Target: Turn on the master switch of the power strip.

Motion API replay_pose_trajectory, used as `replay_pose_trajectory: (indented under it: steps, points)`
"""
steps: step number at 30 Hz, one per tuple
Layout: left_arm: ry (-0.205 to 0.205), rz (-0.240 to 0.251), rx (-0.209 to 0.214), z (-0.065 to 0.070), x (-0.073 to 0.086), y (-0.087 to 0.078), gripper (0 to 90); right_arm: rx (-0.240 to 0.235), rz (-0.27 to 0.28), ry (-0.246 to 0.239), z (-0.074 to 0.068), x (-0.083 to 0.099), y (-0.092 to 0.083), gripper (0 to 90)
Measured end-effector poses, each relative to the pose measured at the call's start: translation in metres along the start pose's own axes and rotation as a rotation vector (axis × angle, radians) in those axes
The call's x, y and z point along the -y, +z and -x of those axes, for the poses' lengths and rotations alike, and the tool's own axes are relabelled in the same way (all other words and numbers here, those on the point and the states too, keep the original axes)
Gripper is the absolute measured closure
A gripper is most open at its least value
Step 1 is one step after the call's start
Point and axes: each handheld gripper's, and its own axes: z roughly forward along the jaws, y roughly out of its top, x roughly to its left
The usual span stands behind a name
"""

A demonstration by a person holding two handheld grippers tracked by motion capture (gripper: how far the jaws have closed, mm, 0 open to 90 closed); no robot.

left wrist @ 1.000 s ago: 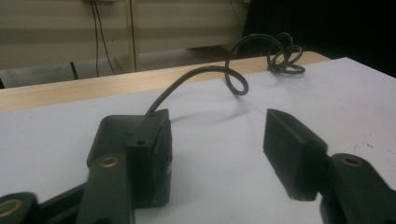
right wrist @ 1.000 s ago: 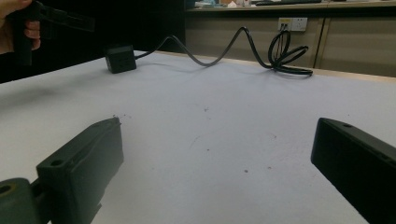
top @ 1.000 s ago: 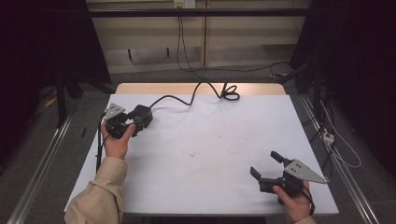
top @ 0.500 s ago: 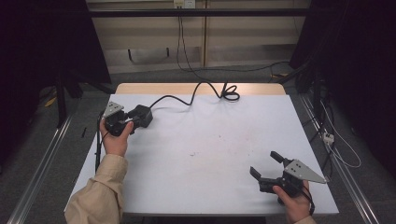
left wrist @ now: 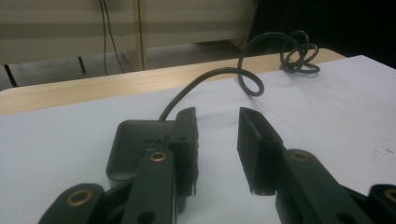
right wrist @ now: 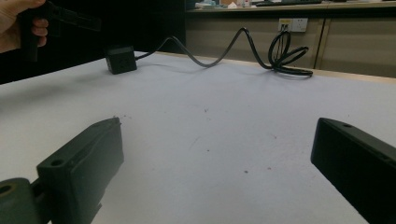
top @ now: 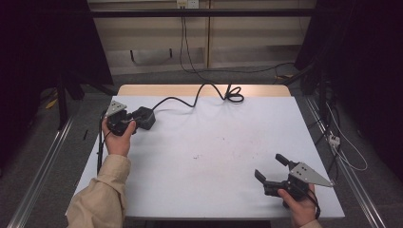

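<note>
- The left claw (left wrist: 217, 140) has just been closing its jaws, but there is a gap between them and nothing in it.
- The black box (top: 144, 118) sits at the far left of the white desk (top: 214, 142), just beside the left claw. One jaw lies over its edge.
- The box's cord (top: 199, 92) runs to a coil at the back.
- I think the claw must slide over the box before it can grab it.
- The right claw (top: 272, 167) hangs wide open, well apart from the box.

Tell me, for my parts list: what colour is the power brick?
Black power brick, clearest in the left gripper view.
</note>
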Motion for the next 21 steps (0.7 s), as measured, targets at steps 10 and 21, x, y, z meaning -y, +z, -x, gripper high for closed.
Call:
replay_pose_trajectory:
  steps: [10,21]
  points:
    - [-0.007,-0.012,-0.006,-0.0044,0.0009,0.0023,75.9,-0.003,0.000,-0.001,-0.0001,0.0000,0.0002,2.0]
    - [-0.005,-0.019,-0.011,-0.0073,-0.0010,0.0043,79.7,-0.005,0.002,-0.003,-0.0005,-0.0003,0.0001,2.2]
